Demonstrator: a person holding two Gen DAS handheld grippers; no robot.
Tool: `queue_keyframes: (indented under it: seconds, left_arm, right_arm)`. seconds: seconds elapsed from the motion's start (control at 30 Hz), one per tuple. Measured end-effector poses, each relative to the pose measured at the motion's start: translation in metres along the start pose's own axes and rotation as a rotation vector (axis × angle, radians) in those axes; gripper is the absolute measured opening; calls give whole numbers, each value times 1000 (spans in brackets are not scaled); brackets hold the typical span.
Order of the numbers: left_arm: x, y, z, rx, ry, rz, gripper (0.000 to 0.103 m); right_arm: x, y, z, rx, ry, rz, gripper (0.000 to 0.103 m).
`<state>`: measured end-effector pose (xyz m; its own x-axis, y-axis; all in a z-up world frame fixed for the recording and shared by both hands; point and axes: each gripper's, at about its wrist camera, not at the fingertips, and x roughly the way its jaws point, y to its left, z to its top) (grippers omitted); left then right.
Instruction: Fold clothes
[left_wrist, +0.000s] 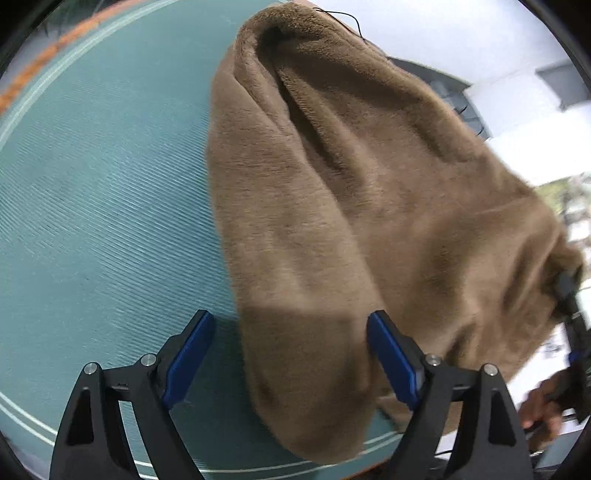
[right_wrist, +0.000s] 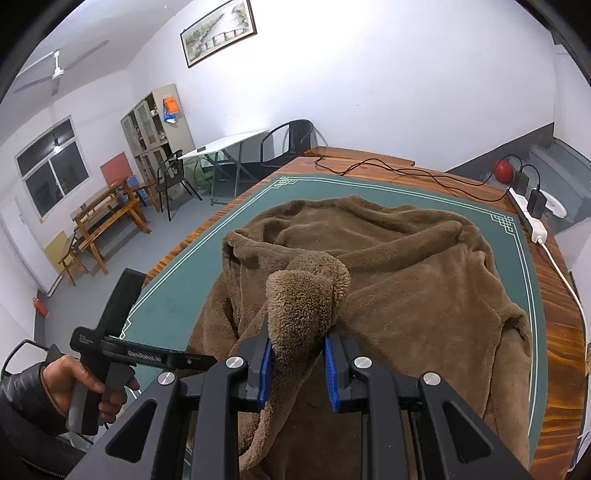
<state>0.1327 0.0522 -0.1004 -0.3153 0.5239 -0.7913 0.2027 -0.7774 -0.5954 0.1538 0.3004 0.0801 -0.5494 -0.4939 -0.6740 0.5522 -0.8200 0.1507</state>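
Observation:
A brown fleece garment (right_wrist: 406, 288) lies spread and rumpled on the green mat (right_wrist: 173, 295). My right gripper (right_wrist: 297, 343) is shut on a bunched fold of it, and the tuft stands up between the blue pads. In the left wrist view a long rounded fold of the garment (left_wrist: 314, 221) runs down between the wide-apart fingers of my left gripper (left_wrist: 291, 332). Its left pad (left_wrist: 188, 354) stands clear of the cloth over bare mat (left_wrist: 92, 203). Its right pad (left_wrist: 391, 354) lies against the fold. The left gripper (right_wrist: 199, 360) also shows side-on in the right wrist view, held by a hand (right_wrist: 81, 384).
The mat covers a wooden table (right_wrist: 561, 332). A white power strip (right_wrist: 528, 218) with black chargers and cables lies along the far right edge. A black cable (right_wrist: 369, 166) crosses the far end. Beyond the left edge is floor with chairs (right_wrist: 170, 177) and a bench (right_wrist: 99, 221).

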Motion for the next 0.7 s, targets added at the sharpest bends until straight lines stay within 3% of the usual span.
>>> queue_keyframes:
  seconds: [0.1,0.13,0.17,0.2,0.23,0.37,0.47,0.57,0.7]
  left_arm:
    - [2,4,-2,-40,-15,-39,88]
    - [2,2,-2,-26,-16,-19,81]
    - [2,1,-2,-6,-15,7,67]
    - [2,-1,-2,15,-14,34,32]
    - [2,-2,-2,35,-14,61,28]
    - [-36,15,7,-4,-133,96,24]
    - [-85,28,21,-10,-270,180,24]
    - [-140,55,35,-40,-406,249,24]
    - [-200,84,49,-84,-561,325,24]
  right_arm:
    - [0,0,0,7,4,-5,24]
    - [0,1,-1,6,5,-6,24]
    - [0,1,0,5,6,-6,24]
    - [0,3,0,4,8,-5,24]
    - [-1,3,0,3,8,-4,24]
    - [-4,9,3,-4,-6,38,24]
    - [-5,17,4,-4,-4,124,24]
    - [0,35,4,-23,29,268,24]
    - [16,88,-3,-160,126,509,25]
